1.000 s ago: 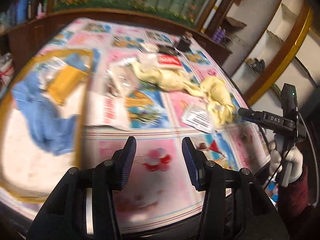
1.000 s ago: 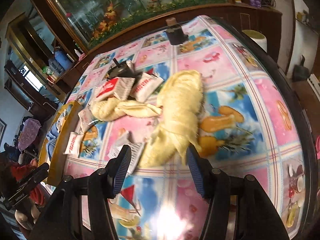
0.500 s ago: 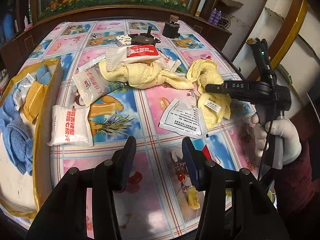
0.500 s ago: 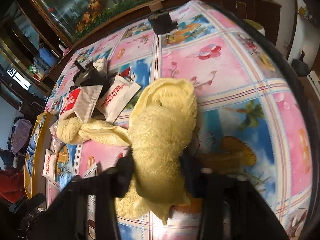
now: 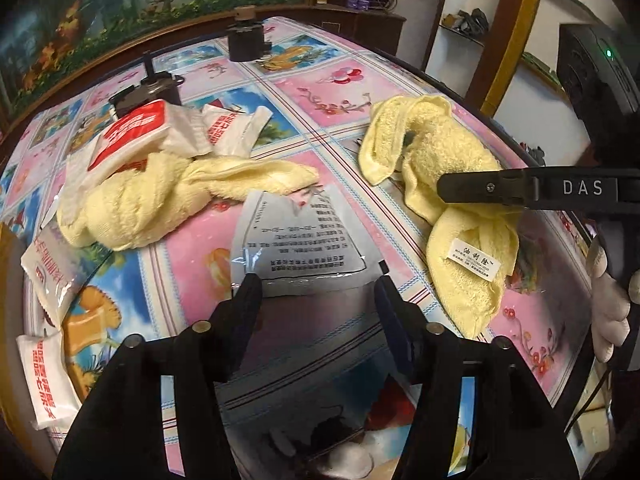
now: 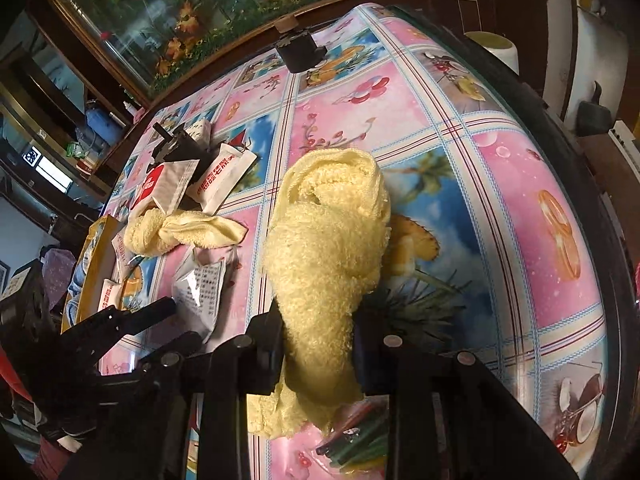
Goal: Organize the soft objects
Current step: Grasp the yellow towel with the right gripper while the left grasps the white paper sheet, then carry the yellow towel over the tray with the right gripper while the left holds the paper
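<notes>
From the left wrist, the left tool (image 5: 316,292) has just widened its jaws, which straddle a silver packet (image 5: 298,244) lying on the desk (image 5: 344,92) without pressing it. From the right wrist, the right tool (image 6: 318,344) pinches a yellow towel (image 6: 332,248) that trails over the desk's middle.

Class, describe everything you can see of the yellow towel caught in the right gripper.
The yellow towel is pale, fluffy terry cloth, bunched into a long crumpled roll. The right gripper pinches its narrowed middle between both fingers. Its far end curls into a loose loop lying on the patterned tablecloth; the near end hangs below the fingers. In the left wrist view a white sewn label with printed characters shows on a lower fold. It lies apart from the other towel.
</notes>
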`<state>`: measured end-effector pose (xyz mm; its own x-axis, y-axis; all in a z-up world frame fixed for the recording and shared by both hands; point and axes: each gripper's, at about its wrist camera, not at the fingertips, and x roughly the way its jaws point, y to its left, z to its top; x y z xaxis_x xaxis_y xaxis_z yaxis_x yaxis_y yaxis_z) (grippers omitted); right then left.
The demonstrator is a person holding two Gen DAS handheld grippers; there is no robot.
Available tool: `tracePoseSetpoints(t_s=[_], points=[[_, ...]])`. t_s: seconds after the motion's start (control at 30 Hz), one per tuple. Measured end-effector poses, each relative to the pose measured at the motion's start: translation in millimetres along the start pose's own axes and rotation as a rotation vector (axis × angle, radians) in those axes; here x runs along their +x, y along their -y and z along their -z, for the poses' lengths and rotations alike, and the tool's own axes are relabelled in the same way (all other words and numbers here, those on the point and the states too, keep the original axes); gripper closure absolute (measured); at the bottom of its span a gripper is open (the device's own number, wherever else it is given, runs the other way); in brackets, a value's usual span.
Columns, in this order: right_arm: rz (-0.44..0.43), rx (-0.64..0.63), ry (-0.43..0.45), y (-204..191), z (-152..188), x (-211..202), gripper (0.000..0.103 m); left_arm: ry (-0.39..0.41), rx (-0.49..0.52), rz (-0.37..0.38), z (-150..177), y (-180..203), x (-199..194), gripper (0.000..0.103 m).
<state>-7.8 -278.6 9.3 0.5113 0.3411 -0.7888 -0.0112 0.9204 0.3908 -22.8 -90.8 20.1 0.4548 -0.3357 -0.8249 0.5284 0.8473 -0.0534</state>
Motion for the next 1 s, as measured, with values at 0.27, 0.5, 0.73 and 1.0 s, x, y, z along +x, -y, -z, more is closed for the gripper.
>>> tracePoseSetpoints(t_s=[0.27, 0.5, 0.73, 1.0], points=[[-0.030, 0.017, -0.020, 3, -2, 4, 0.075, 0.078, -0.047, 0.000, -16, -19, -28, 0.040], [-0.052, 0.023, -0.019, 6, -3, 5, 0.075, -0.018, -0.069, 0.072, -35, -26, 19, 0.040], [-0.077, 0.021, -0.022, 7, -3, 5, 0.075, 0.002, 0.069, -0.013, -43, 16, 43, 0.025], [-0.079, 0.001, -0.007, -2, -2, 4, 0.076, 0.015, -0.006, 0.092, -46, 13, 36, 0.082]])
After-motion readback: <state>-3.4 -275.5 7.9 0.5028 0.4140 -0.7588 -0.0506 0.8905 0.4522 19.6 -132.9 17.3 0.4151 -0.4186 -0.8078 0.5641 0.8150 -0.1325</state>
